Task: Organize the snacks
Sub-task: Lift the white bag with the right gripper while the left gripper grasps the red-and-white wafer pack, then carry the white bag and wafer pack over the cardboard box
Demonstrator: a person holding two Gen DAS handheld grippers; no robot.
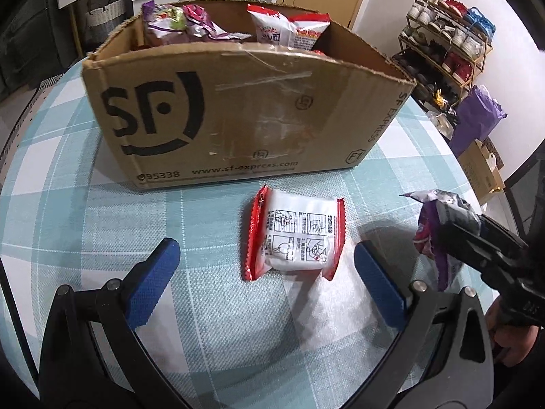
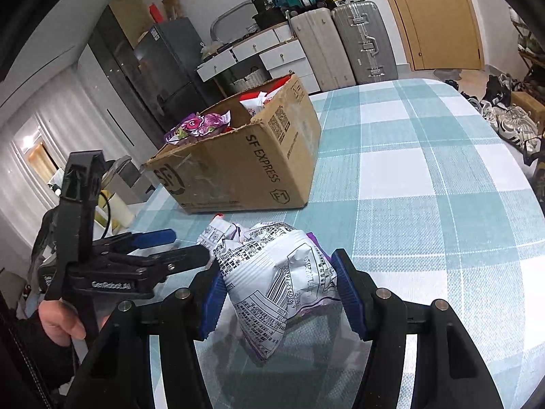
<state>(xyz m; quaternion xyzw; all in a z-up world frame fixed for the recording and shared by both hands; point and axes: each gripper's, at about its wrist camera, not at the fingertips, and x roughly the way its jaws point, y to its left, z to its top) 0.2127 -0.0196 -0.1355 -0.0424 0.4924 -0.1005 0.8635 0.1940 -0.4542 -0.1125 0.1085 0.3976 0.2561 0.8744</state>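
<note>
Wide apart stood the jaws of the left gripper [image 1: 264,277], with a red and white snack packet [image 1: 294,235] lying flat between them on the checked tablecloth [image 1: 85,218], touching neither blue pad. Close by, the right gripper [image 2: 277,293] squeezed a crinkly purple and white snack bag [image 2: 272,279] just above the cloth. Farther back sat the open SF Express cardboard box [image 1: 238,109], with purple bags [image 1: 177,22] and red packets [image 1: 289,29] inside.
</note>
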